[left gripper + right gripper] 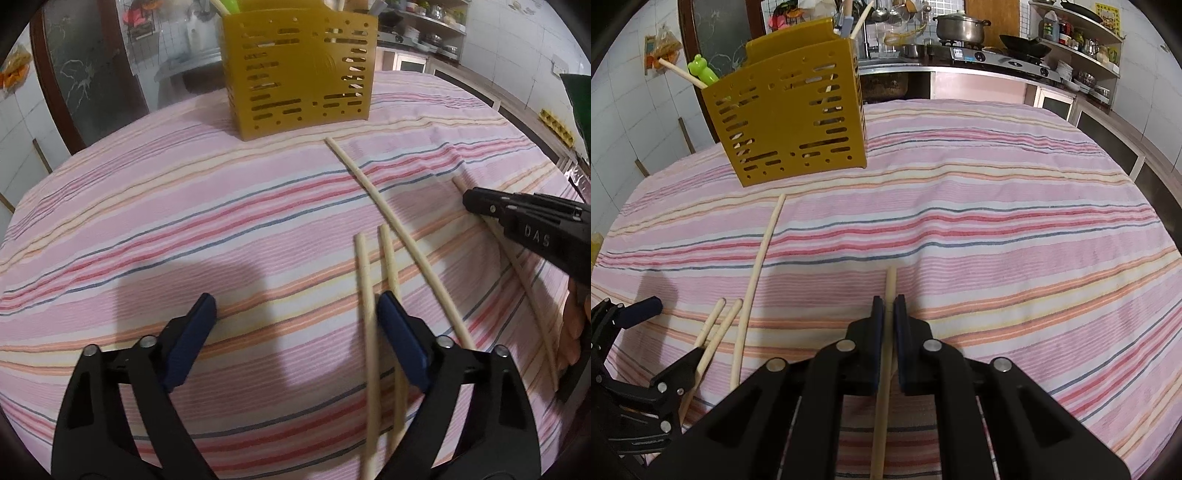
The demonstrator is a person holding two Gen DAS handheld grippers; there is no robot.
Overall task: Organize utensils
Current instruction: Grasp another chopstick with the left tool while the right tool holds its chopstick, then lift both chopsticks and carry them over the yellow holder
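Observation:
A yellow slotted utensil holder (299, 70) stands at the far side of the striped cloth; it also shows in the right wrist view (786, 122) with chopsticks and a green frog utensil inside. My left gripper (297, 310) is open above the cloth, two chopsticks (369, 295) lying by its right finger. A long chopstick (388, 225) lies to their right. My right gripper (888, 306) is shut on a chopstick (891, 284) low over the cloth; it shows in the left wrist view (476, 201) too.
The pink striped tablecloth (997, 229) covers the table. Behind it are a counter with a stove and pot (960, 27), shelves of dishes (1082, 48) at right and a dark door (85, 74) at left.

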